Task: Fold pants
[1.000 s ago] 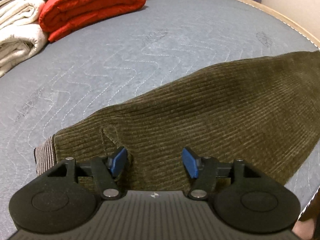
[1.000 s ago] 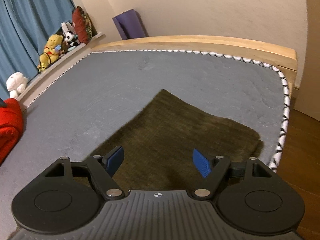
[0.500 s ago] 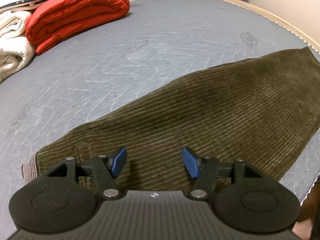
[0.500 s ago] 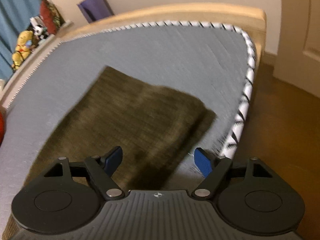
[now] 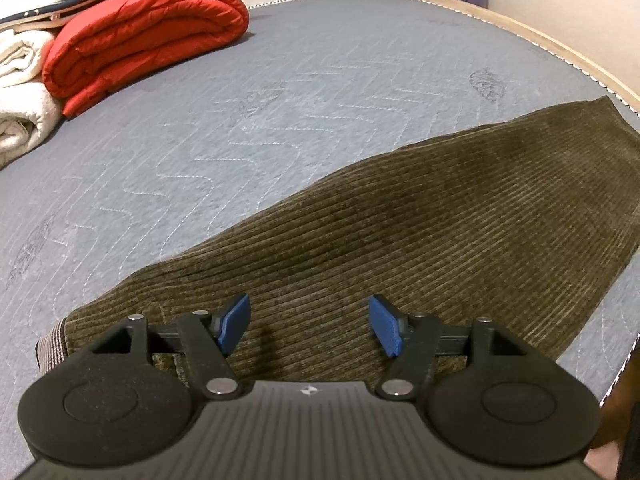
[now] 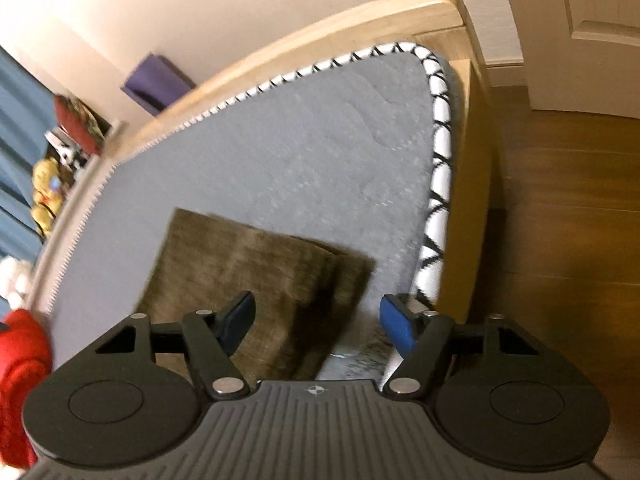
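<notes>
Your left gripper [image 5: 308, 324] hovers low over the waist end of the olive-green corduroy pants [image 5: 420, 240], its blue pads spread apart with nothing between them, aimed along the fabric toward the far right of the grey quilted mattress [image 5: 240, 120]. Your right gripper [image 6: 318, 326] is tilted and sits over the leg end of the same pants [image 6: 256, 264], near the corner of the mattress [image 6: 340, 152]; its pads are likewise apart and empty, the left one over the cloth and the right one out past the hem, by the black-and-white piped edge. There is one pair of pants, lying flat on the bed with the legs stacked one on the other. Its long axis runs diagonally in the left wrist view, from the striped waistband lining [image 5: 50, 344] at lower left up to the leg hems at upper right, close to the bed's edge. Beyond it you have one folded red quilted blanket [image 5: 140, 36] and one pile of cream towels [image 5: 20, 92] beside it, both well apart from the pants. The right wrist view is motion-blurred.
</notes>
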Tool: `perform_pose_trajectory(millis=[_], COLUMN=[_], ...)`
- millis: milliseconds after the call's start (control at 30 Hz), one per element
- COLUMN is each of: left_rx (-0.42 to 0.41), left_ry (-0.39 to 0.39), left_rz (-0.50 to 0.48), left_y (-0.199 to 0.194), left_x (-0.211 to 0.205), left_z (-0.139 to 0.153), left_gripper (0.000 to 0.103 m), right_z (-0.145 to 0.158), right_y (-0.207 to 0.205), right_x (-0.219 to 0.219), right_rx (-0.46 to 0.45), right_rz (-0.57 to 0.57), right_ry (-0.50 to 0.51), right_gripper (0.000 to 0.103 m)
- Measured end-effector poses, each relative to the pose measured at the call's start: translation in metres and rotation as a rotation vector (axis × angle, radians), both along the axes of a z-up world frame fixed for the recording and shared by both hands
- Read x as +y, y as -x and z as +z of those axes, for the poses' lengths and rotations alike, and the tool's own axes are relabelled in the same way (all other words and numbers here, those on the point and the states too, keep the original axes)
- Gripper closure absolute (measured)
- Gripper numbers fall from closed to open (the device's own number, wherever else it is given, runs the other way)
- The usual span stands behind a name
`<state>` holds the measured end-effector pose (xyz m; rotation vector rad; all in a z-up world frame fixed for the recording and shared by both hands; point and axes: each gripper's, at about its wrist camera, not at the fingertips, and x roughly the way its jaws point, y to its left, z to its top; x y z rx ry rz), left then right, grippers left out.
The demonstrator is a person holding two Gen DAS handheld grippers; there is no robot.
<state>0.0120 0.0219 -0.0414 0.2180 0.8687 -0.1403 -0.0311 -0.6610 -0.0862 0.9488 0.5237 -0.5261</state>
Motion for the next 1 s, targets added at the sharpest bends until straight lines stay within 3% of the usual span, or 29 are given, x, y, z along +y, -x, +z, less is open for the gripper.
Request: perform_pose_trajectory(millis=[167, 233, 267, 300, 367, 467, 567, 700, 800, 900, 1000], left_rx=[0.0, -0.004, -0.007, -0.01, -0.019, -0.033, -0.05, -0.06, -0.059, -0.049, -0.035], left_ry=[0.001, 0.004, 0.006, 0.007, 0.011, 0.022, 0.04, 0.059, 0.069, 0.07, 0.075], left_rz=[0.003, 0.002, 0.002, 0.005, 0.013, 0.031, 0.068, 0.129, 0.167, 0.184, 0.189], left_y=[0.0, 0.001, 0.002, 0.003, 0.004, 0.006, 0.007, 0.007, 0.008, 0.009, 0.009], left_x=[0.001, 0.001, 0.002, 0.003, 0.006, 0.015, 0.029, 0.051, 0.066, 0.076, 0.081], left_z=[0.001, 0.002, 0.003, 0.004, 0.006, 0.011, 0.017, 0.022, 0.022, 0.02, 0.018], left_gripper=[0.03, 0.03, 0.03, 0.03, 0.03, 0.03, 0.03, 0.03, 0.03, 0.03, 0.03], right_z=[-0.012, -0.013, -0.016, -0.019, -0.02, 0.01, 0.064, 0.139, 0.162, 0.146, 0.097], right_y=[-0.014, -0.017, -0.016, -0.014, -0.012, -0.022, -0.035, -0.043, -0.033, -0.023, -0.015], right_x=[-0.001, -0.003, -0.006, -0.009, -0.009, 0.019, 0.071, 0.196, 0.31, 0.416, 0.501], right_rx=[-0.011, -0.02, -0.019, -0.019, -0.03, -0.01, -0.086, -0.212, -0.3, -0.334, -0.221], right_rz=[0.042, 0.037, 0.006, -0.025, -0.07, -0.087, -0.012, 0.262, 0.55, 0.936, 1.376], right_ry=[-0.075, -0.087, -0.113, -0.148, -0.18, -0.039, 0.148, 0.484, 0.699, 0.827, 0.823], right_gripper=[0.039, 0.048, 0.069, 0.083, 0.086, 0.087, 0.088, 0.089, 0.089, 0.088, 0.084])
